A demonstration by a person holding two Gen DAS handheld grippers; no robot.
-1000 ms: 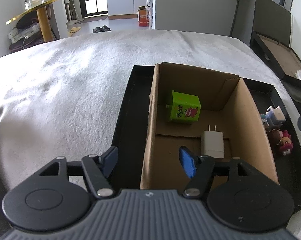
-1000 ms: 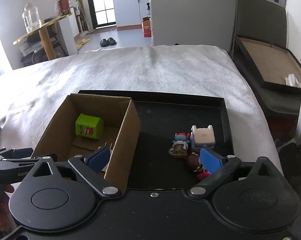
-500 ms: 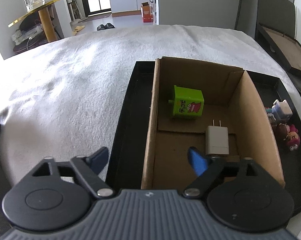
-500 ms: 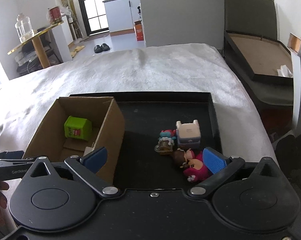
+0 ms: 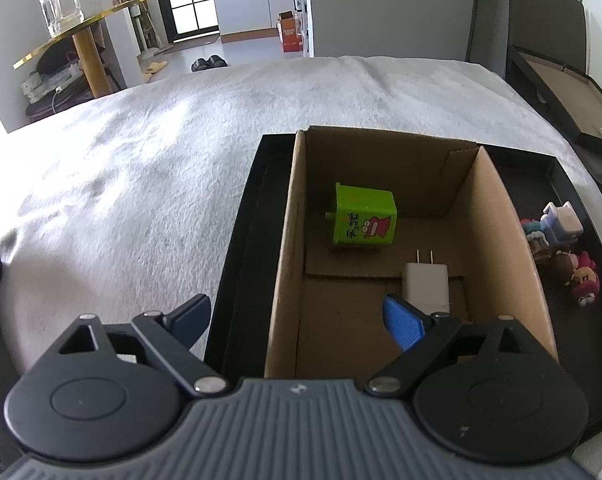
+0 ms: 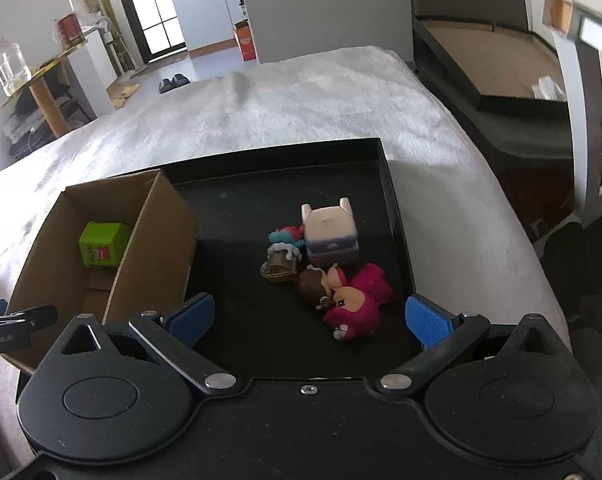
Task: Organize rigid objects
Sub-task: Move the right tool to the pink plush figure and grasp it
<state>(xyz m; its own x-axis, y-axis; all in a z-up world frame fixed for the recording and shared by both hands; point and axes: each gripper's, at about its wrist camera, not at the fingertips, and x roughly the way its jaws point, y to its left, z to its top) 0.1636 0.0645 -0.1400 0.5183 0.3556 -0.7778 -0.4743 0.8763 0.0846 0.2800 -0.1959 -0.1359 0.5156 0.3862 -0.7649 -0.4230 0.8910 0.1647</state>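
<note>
i'm holding the left gripper (image 5: pixel 297 320) wide, with nothing between its blue pads. it is hanging over the near left corner of the box (image 5: pixel 289 264): one pad (image 5: pixel 191 316) is sitting outside over the tray (image 5: pixel 245 240) edge, the other (image 5: pixel 403 322) is inside the box, just in front of the charger (image 5: pixel 425 286). the charger is lying flat on the box floor with its two prongs pointing away from me. beyond it the green cube (image 5: pixel 364 222) is resting on the far part of the floor, near the back wall, apart from the charger.

i'm keeping the right gripper (image 6: pixel 309 316) spread wide too, empty, hovering above the near part of the tray (image 6: pixel 385 184). just ahead of it, nearer its right pad (image 6: pixel 431 324), the pink toy (image 6: pixel 355 306) is lying on the black floor, touching a brown-haired doll (image 6: pixel 315 286). behind them a small gold jar (image 6: pixel 281 266), a teal toy (image 6: pixel 287 234) and a white block toy (image 6: pixel 331 232) are bunched together. the box is standing in the left half of the tray, its brown wall close to my left pad (image 6: pixel 193 318), and the green cube is showing inside it.

the tray is sitting on a white blanket (image 6: pixel 301 112). at the left edge of the right view, part of the left tool is poking in.
</note>
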